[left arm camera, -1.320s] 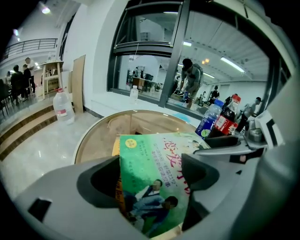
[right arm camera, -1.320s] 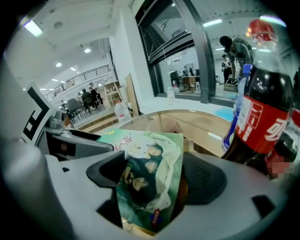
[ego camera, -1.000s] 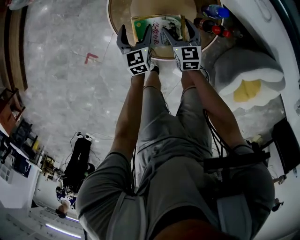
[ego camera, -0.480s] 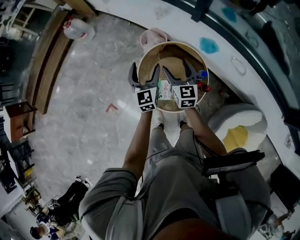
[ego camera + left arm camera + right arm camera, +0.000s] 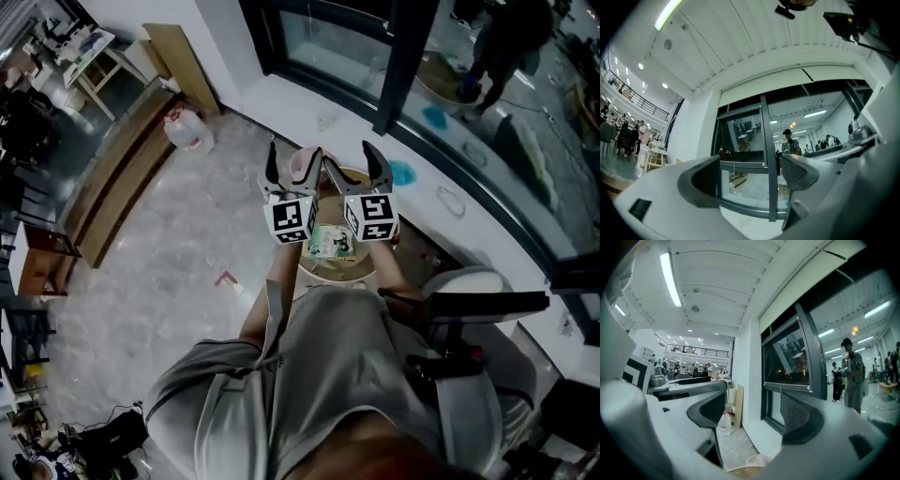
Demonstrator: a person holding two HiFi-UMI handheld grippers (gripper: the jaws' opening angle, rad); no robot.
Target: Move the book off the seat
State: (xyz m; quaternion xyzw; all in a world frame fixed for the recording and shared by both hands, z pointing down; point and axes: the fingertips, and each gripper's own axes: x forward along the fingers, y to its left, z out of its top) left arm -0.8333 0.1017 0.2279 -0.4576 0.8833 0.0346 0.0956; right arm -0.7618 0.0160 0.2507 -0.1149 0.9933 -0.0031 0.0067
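The book [image 5: 332,242], with a green and white cover, lies flat on a round wooden seat [image 5: 323,272] just beyond my knees in the head view. Both grippers are held up above it, side by side, and their marker cubes cover part of the seat. My left gripper [image 5: 293,165] is open and empty. So is my right gripper [image 5: 352,165]. The left gripper view shows open jaws [image 5: 750,176] pointed at a window. The right gripper view shows open jaws [image 5: 754,413], with the seat's rim [image 5: 743,470] at the bottom edge. Neither gripper view shows the book.
A pink round thing [image 5: 302,161] sits behind the seat by the white sill. A water jug [image 5: 187,127] and a wooden board [image 5: 174,52] stand at the wall on the left. A white cushioned chair [image 5: 464,281] is on the right. A person [image 5: 851,373] stands behind the glass.
Both grippers have lifted from just over the book and now point at the window. The head view has swung up and takes in more of the room. The book has not moved.
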